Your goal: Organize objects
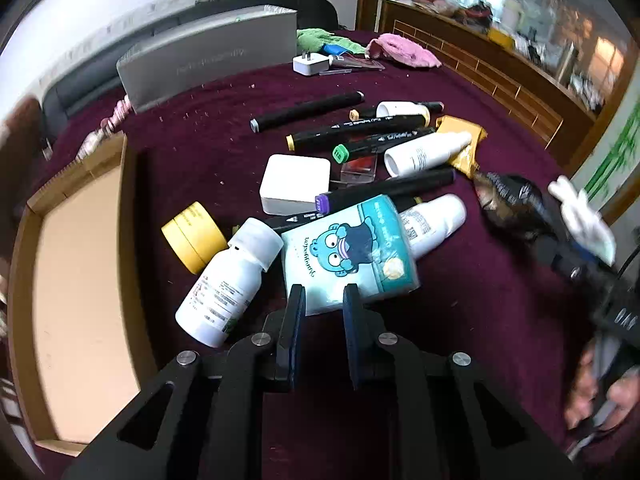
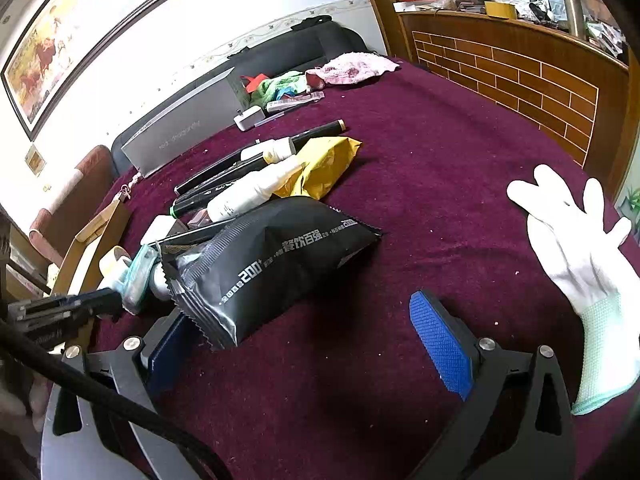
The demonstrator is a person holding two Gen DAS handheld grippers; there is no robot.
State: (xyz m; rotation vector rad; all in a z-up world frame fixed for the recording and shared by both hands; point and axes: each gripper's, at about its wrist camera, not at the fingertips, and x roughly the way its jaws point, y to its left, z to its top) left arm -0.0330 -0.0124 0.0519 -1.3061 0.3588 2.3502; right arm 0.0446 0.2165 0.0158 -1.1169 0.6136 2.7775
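Observation:
A pile of small objects lies on the maroon cloth. My left gripper (image 1: pixel 323 294) is closed on the near edge of a teal tissue pack (image 1: pixel 352 248) with a cartoon face. Around it lie a white pill bottle (image 1: pixel 228 284), a yellow jar (image 1: pixel 194 236), a white square box (image 1: pixel 296 184), several black markers (image 1: pixel 360 128) and white tubes (image 1: pixel 428 152). My right gripper (image 2: pixel 296 320) is open, its left pad beside a black foil packet (image 2: pixel 272 256); the packet's near corner lies between the jaws. A yellow packet (image 2: pixel 324 164) lies beyond.
An open cardboard box (image 1: pixel 80 280) stands at the left. A grey case (image 1: pixel 208 56) stands at the back, with a white charger (image 1: pixel 310 64), green and pink cloths (image 1: pixel 400 52) nearby. A white-gloved hand (image 2: pixel 576 248) hovers right. A wooden counter (image 2: pixel 520 80) bounds the far right.

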